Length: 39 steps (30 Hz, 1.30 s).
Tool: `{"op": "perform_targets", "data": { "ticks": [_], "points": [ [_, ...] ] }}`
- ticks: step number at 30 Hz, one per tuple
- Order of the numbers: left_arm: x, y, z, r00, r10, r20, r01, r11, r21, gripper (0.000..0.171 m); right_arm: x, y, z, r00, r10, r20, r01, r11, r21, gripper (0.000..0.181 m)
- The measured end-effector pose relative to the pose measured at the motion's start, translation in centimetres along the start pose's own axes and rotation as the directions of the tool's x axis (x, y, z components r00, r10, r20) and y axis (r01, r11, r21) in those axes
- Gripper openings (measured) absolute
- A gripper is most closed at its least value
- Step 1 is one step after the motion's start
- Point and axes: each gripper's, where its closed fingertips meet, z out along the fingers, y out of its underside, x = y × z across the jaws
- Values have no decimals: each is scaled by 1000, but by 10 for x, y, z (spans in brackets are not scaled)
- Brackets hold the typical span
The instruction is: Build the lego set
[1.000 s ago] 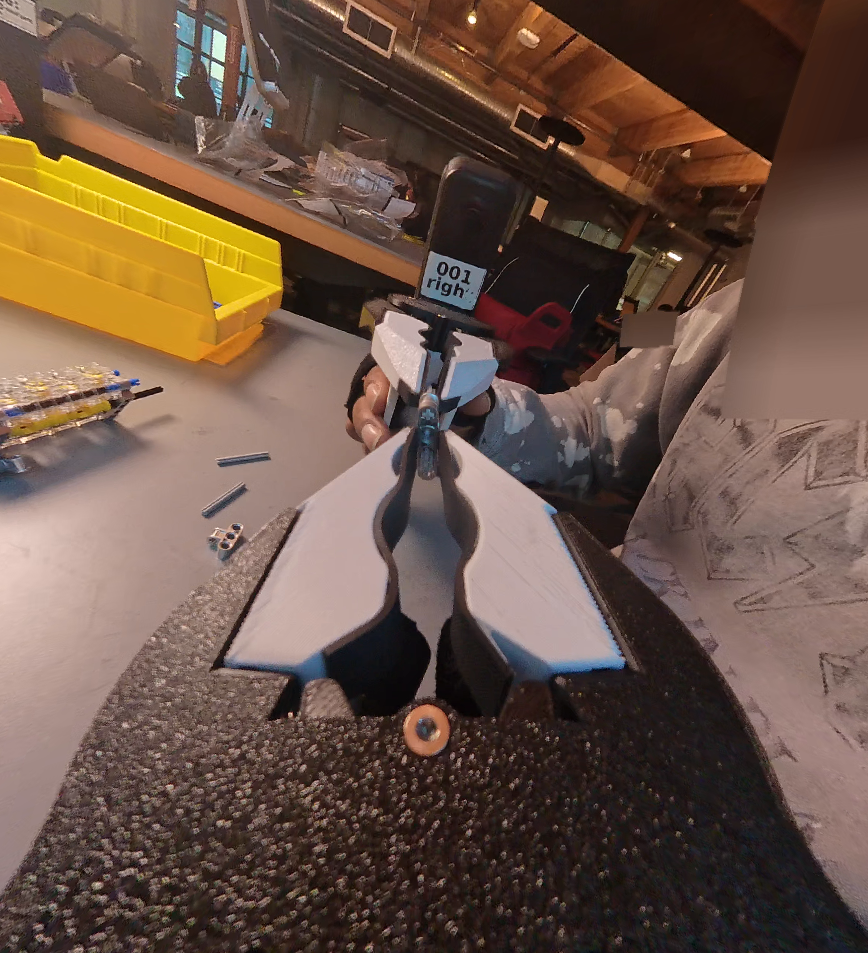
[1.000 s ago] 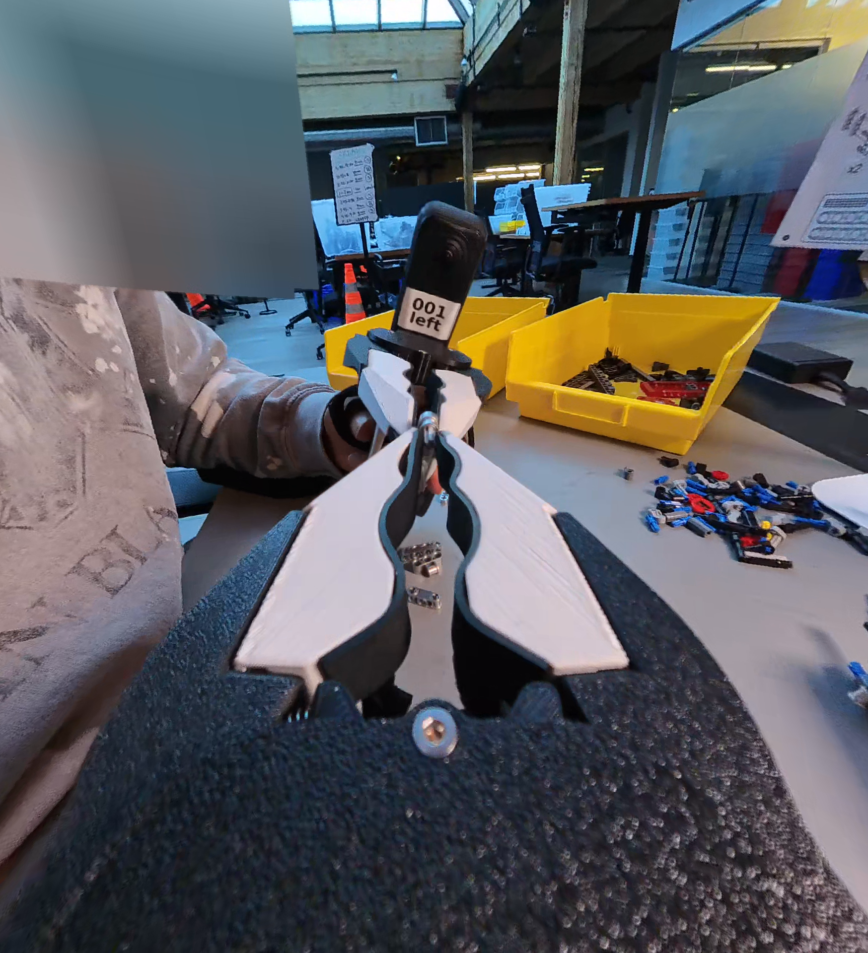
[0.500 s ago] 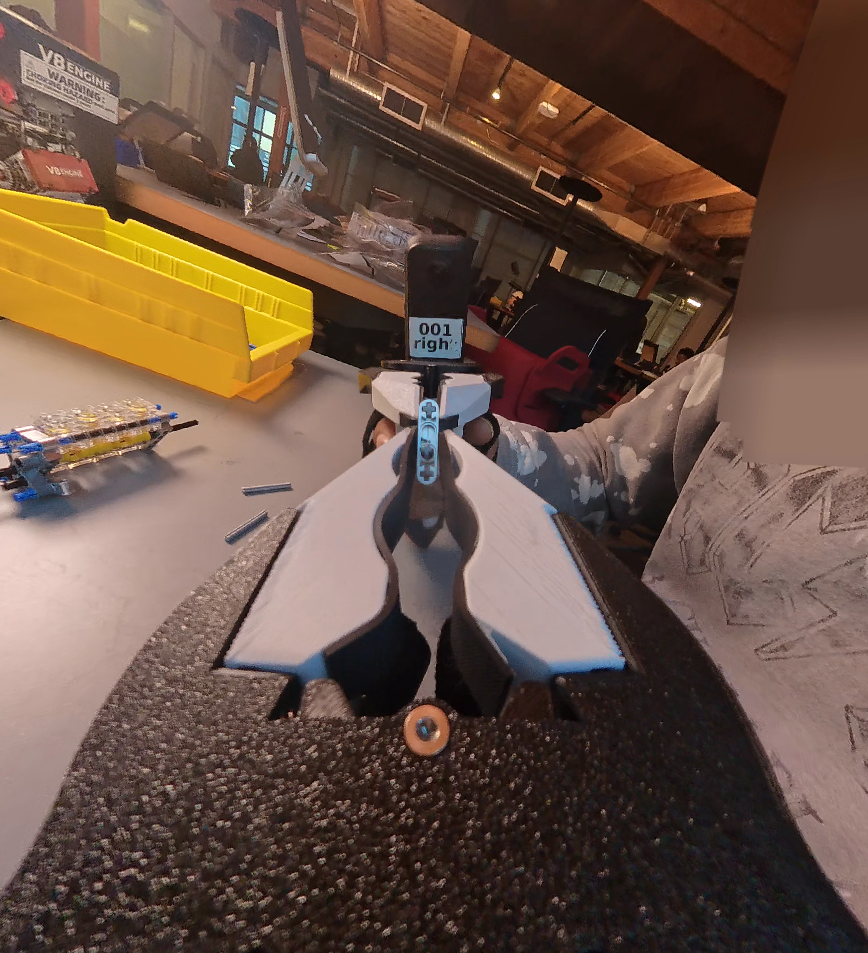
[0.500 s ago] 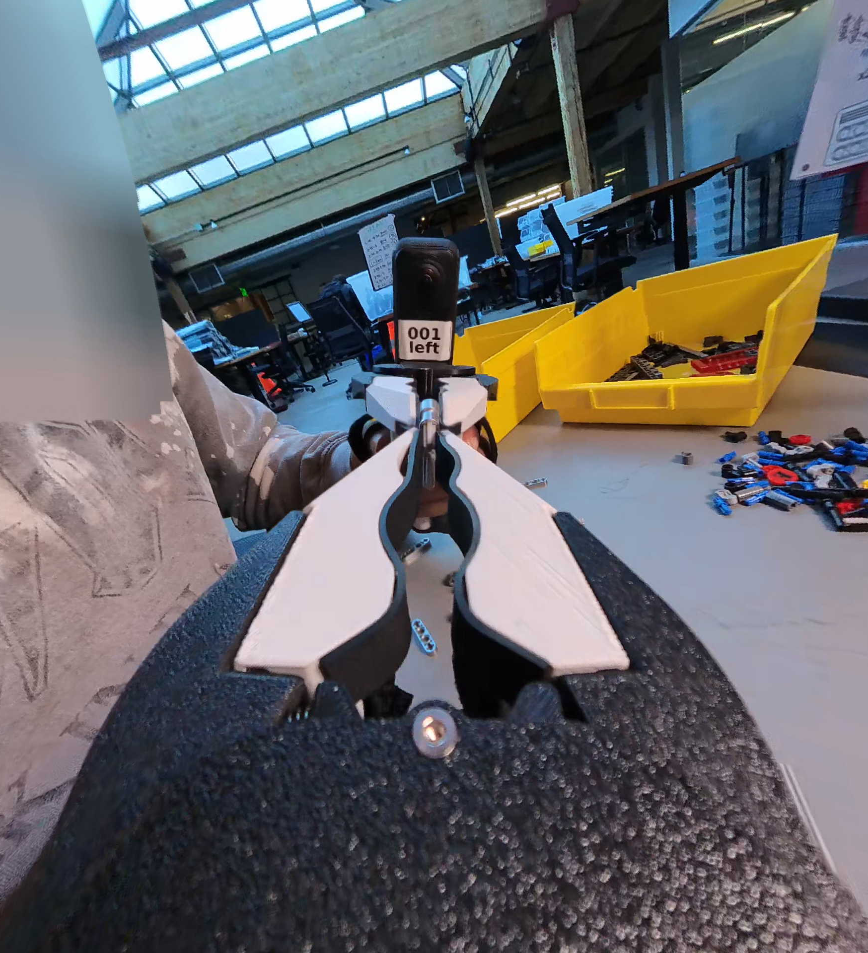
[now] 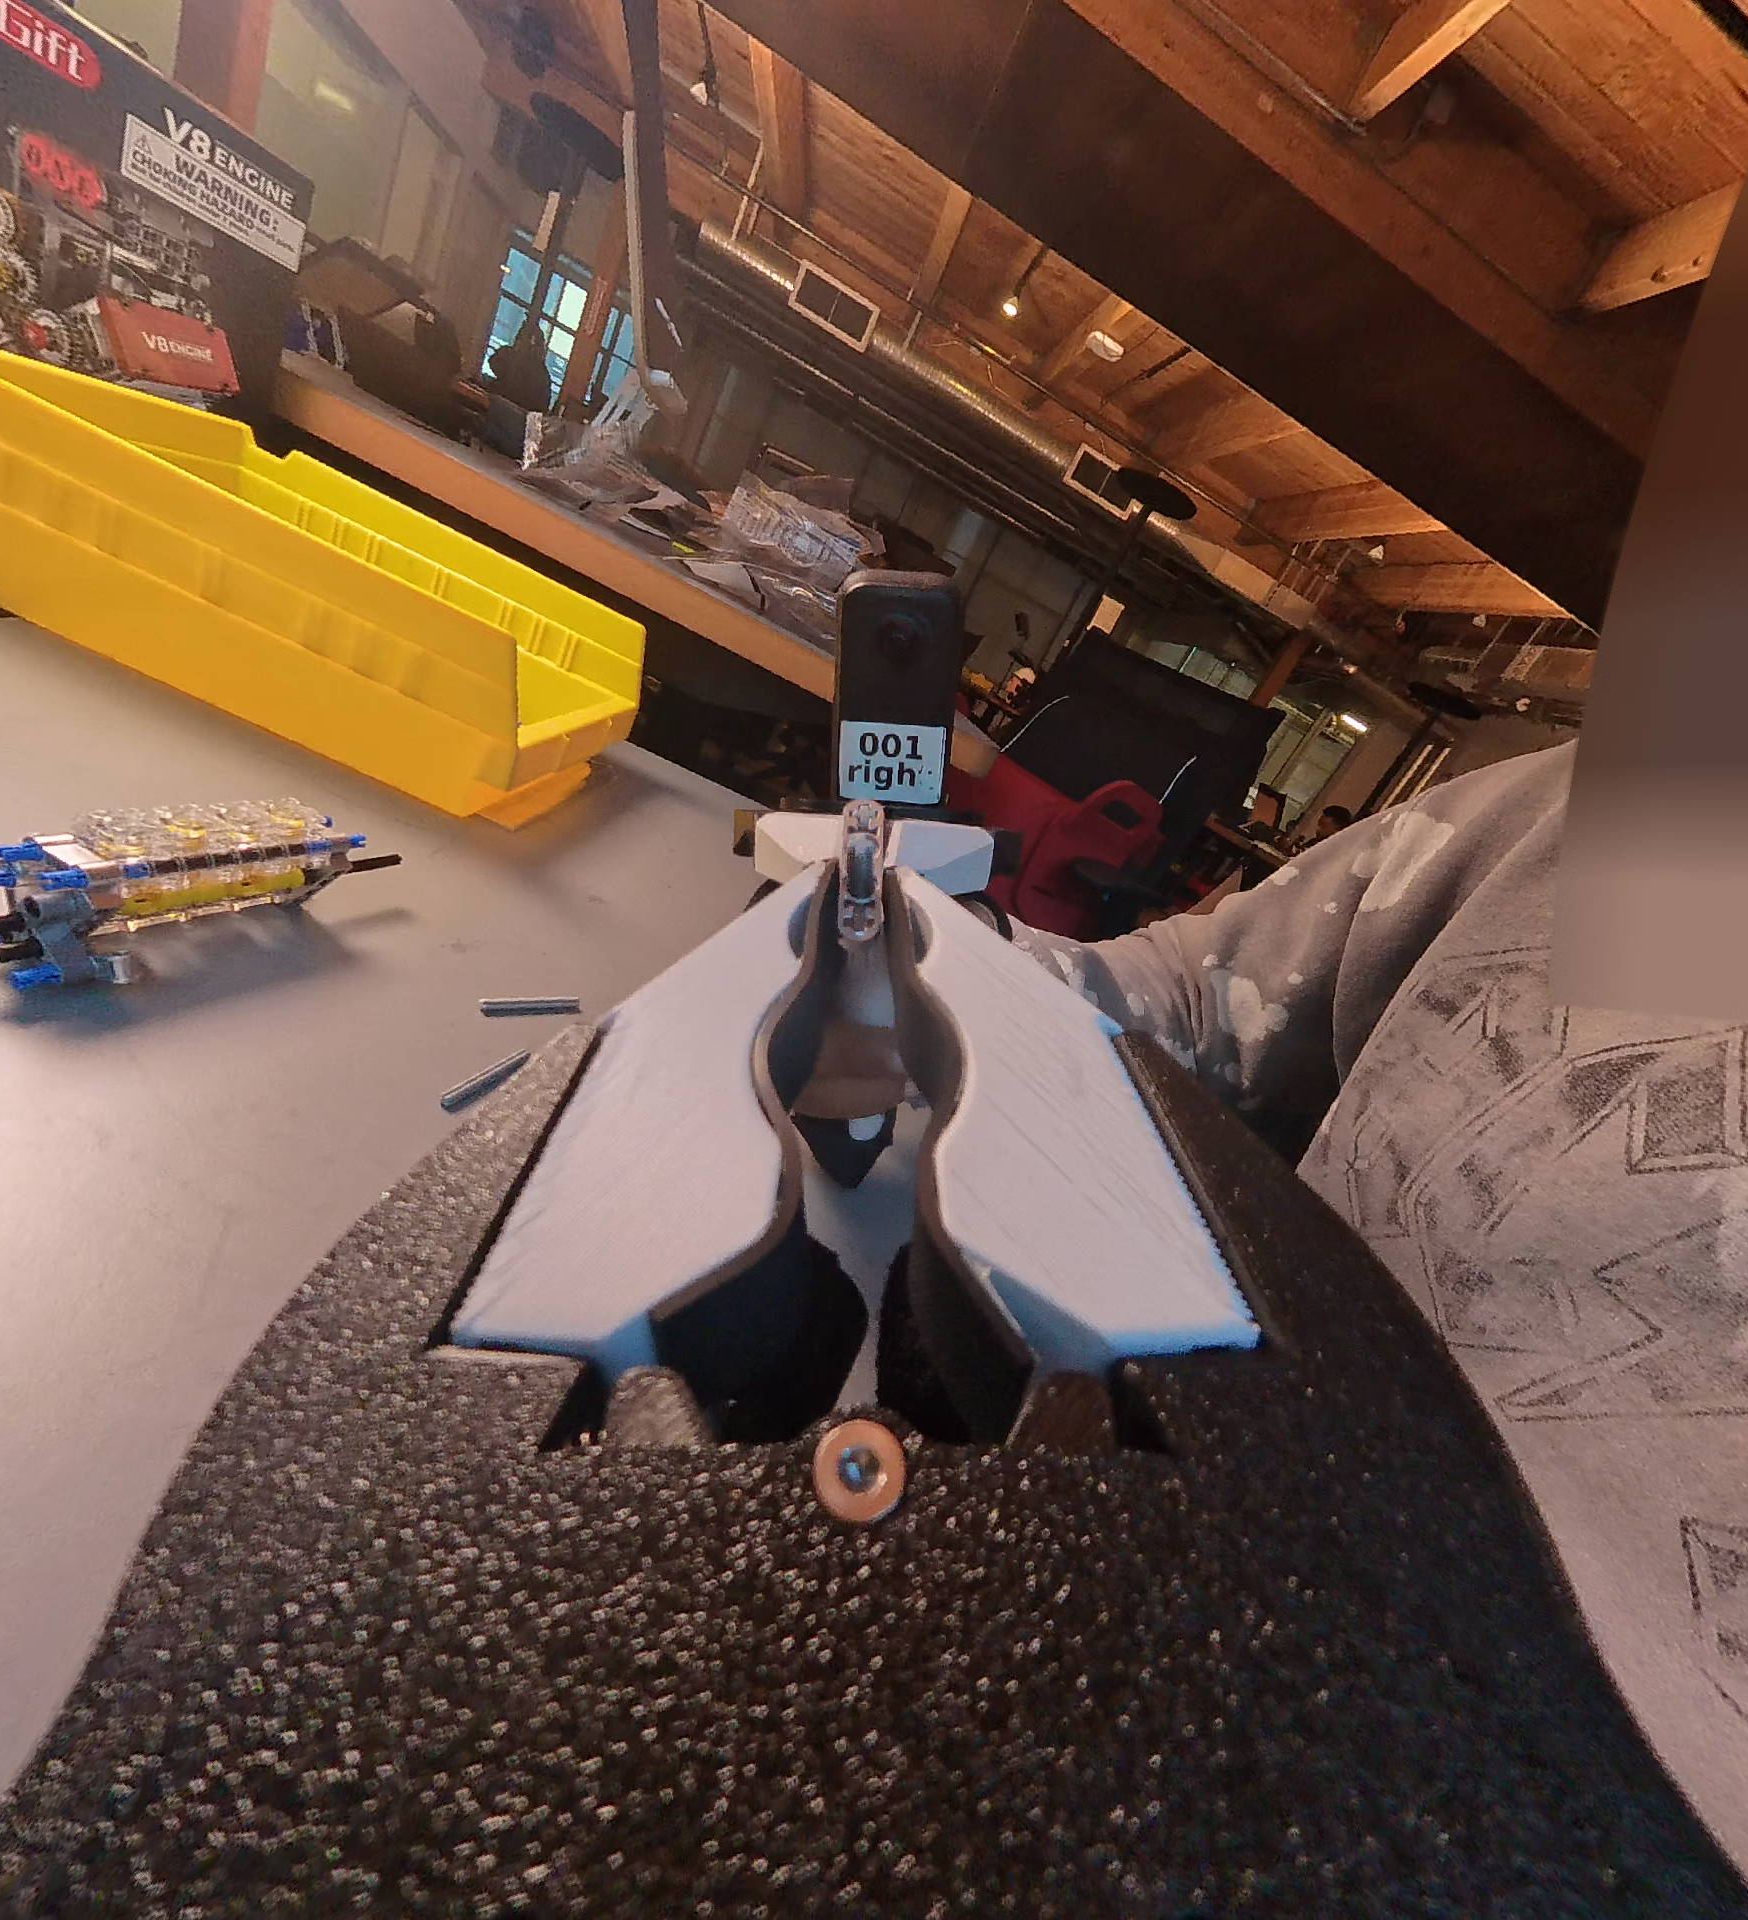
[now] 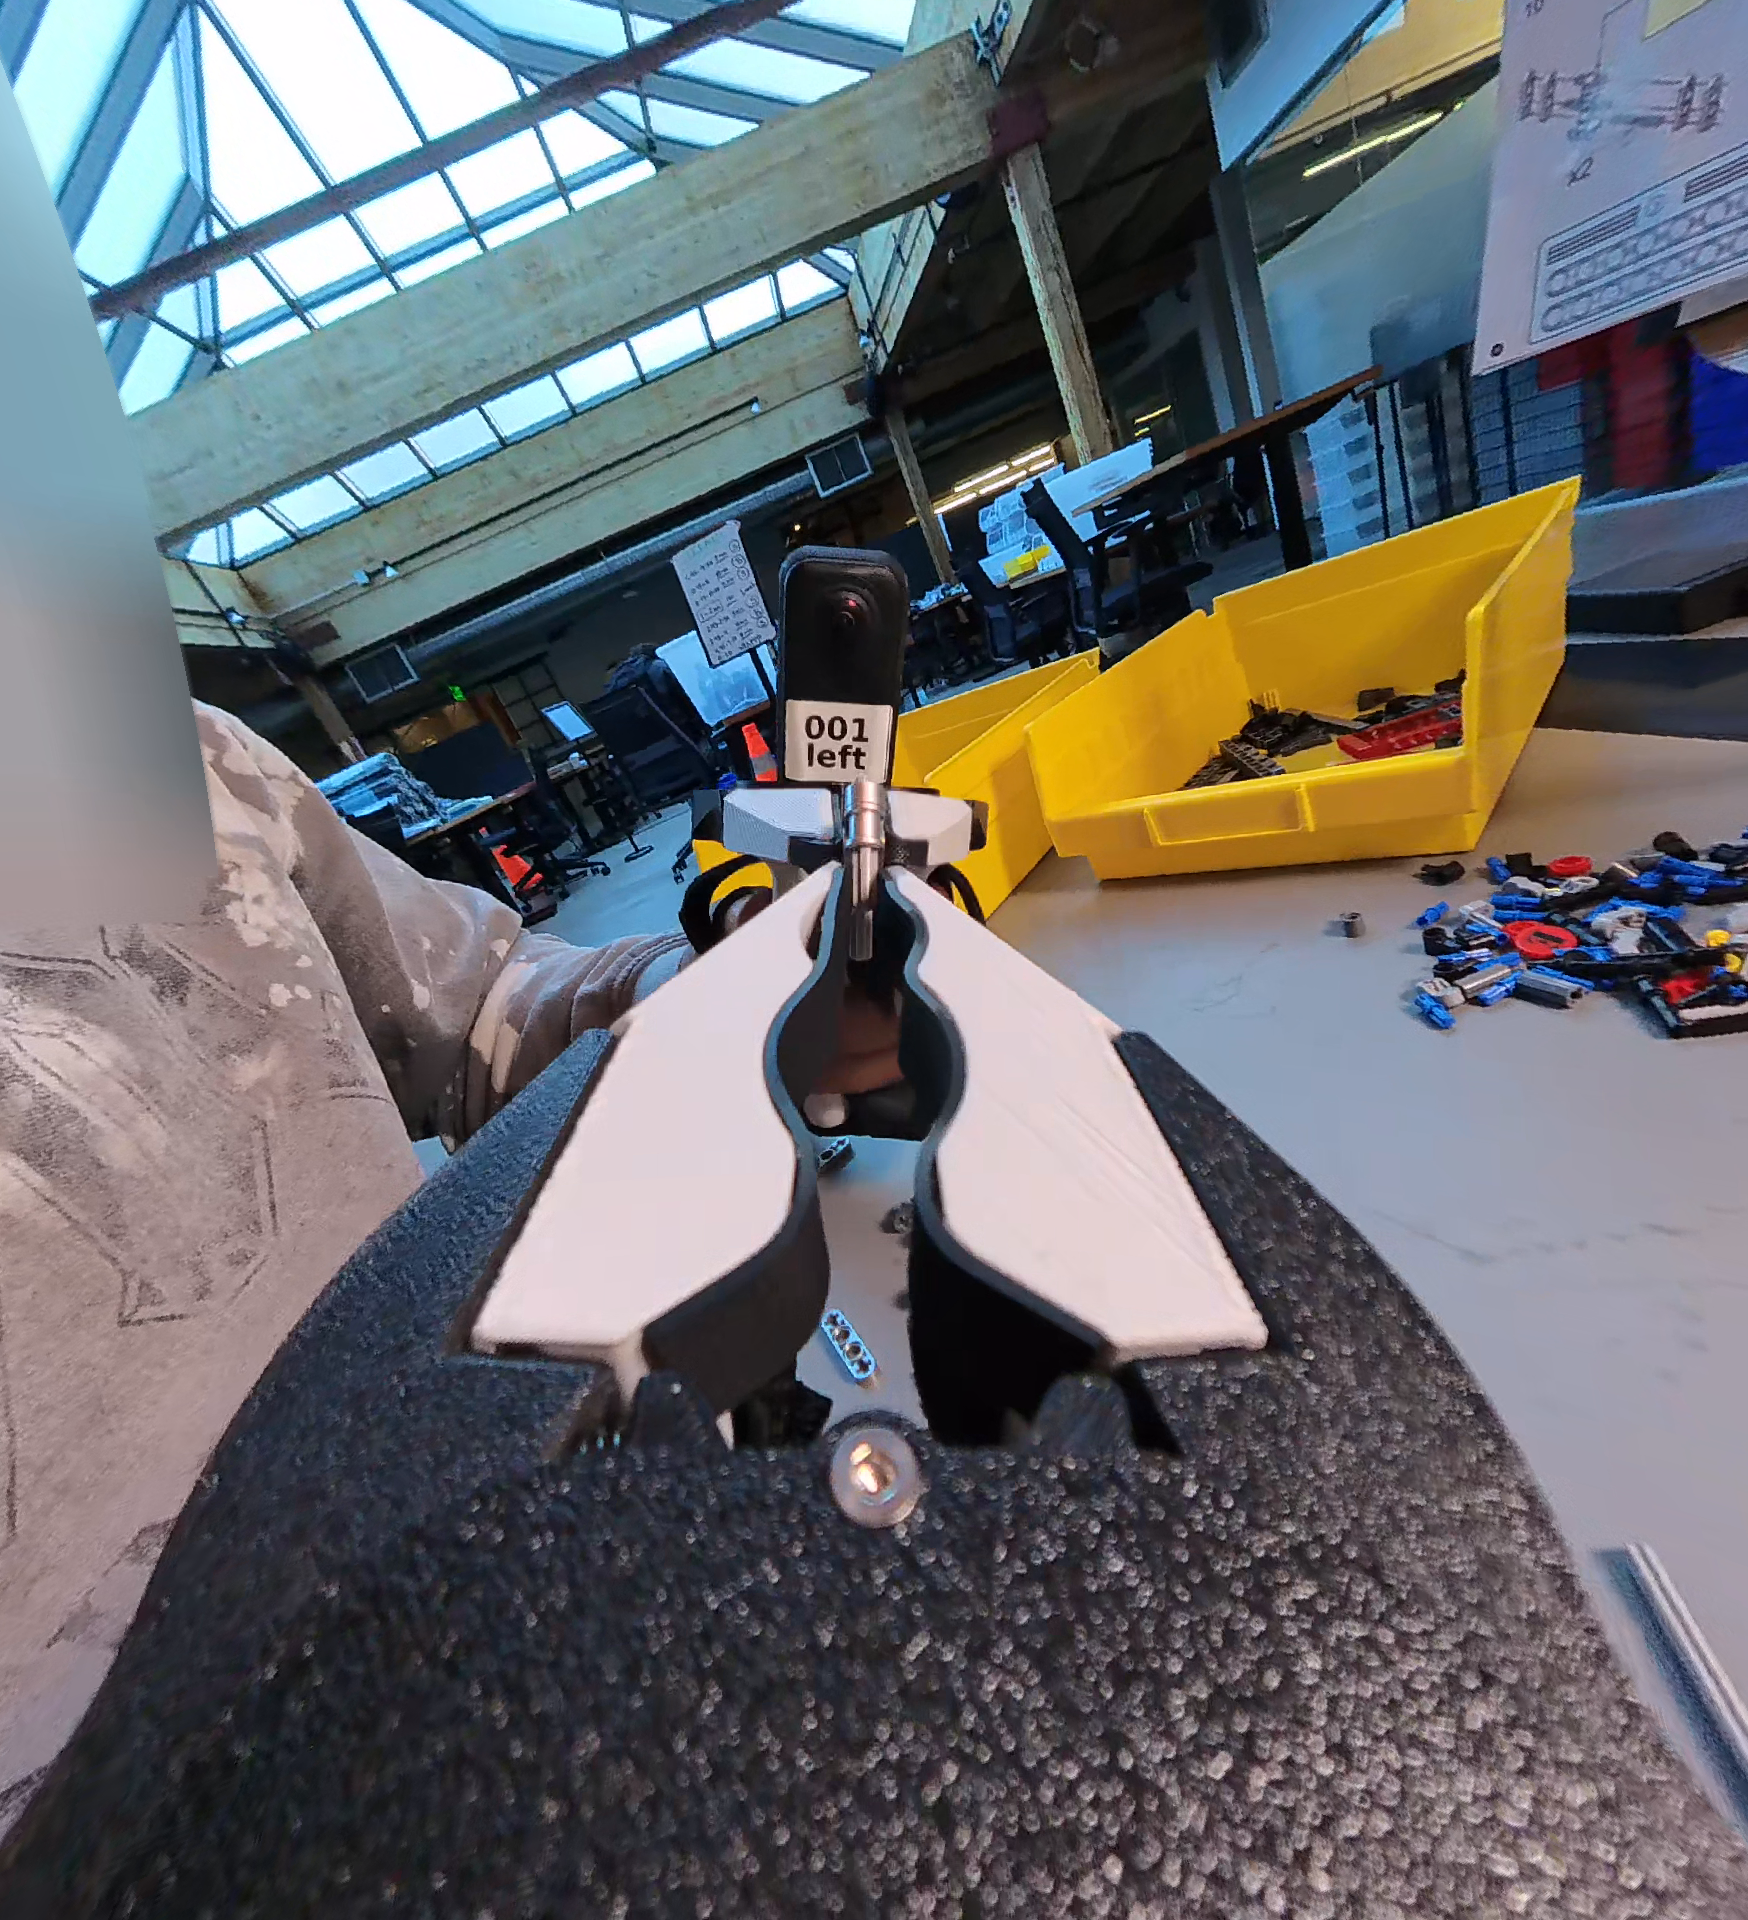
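Note:
My left gripper [image 5: 862, 896] is shut on a thin grey beam with holes [image 5: 862, 883], held upright at its tips. The right gripper [image 5: 870, 847] faces it tip to tip, its fingertips right behind the beam. In the right wrist view my right gripper [image 6: 859, 896] is shut on a small grey pin-like part [image 6: 862, 868]. That part stands upright against the left gripper's white fingertips [image 6: 782, 821]. Both grippers are held above the grey table [image 6: 1369, 1143]. I cannot tell whether the two parts are joined.
A part-built model with clear and blue parts [image 5: 163, 883] lies left on the table, with two grey axles [image 5: 527, 1006] nearer. Yellow bins [image 5: 278, 623] stand behind. In the right wrist view there are yellow bins [image 6: 1296, 821], a pile of loose parts [image 6: 1628, 940] and a small grey beam [image 6: 849, 1345] on the table. My left and right fingertips are right by each other.
Both grippers have tipped upward and stayed tip to tip. The held parts now stand upright between the tips, and the table has dropped lower in both views.

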Motion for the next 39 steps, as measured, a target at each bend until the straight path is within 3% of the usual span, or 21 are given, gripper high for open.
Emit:
{"op": "perform_targets", "data": {
  "ticks": [2,5,10,14,18,22,29,34,39],
  "points": [
    [-3,1,0,1000,-1,20,2,1000,-17,6,2,1,0,1000,-2,-20,2,1000,-2,1],
    [-20,3,-3,993,0,116,5,999,-43,6,20,5,-1,981,-113,-159,101,992,-77,3],
    [-54,5,-15,954,-138,267,147,989,-14,6,34,-4,-10,804,-479,-352,423,877,-227,5],
    [-64,10,-16,925,-257,280,258,965,35,6,44,-1,-8,706,-582,-404,478,812,-335,1],
    [-62,11,-11,920,-300,253,298,953,46,6,55,11,-4,690,-600,-404,445,792,-417,0],
    [-60,14,-9,921,-297,252,299,954,34,6,57,22,-3,726,-568,-388,403,808,-429,0],
    [-58,20,-6,933,-229,279,246,969,-30,6,53,4,-2,701,-587,-405,454,805,-381,0],
    [-55,25,0,938,-205,278,230,971,-62,6,60,9,0,704,-587,-400,437,802,-408,0],
    [-58,19,-7,931,-244,270,257,966,-15,6,55,-1,-9,708,-573,-412,445,815,-370,0]
  ]
}}
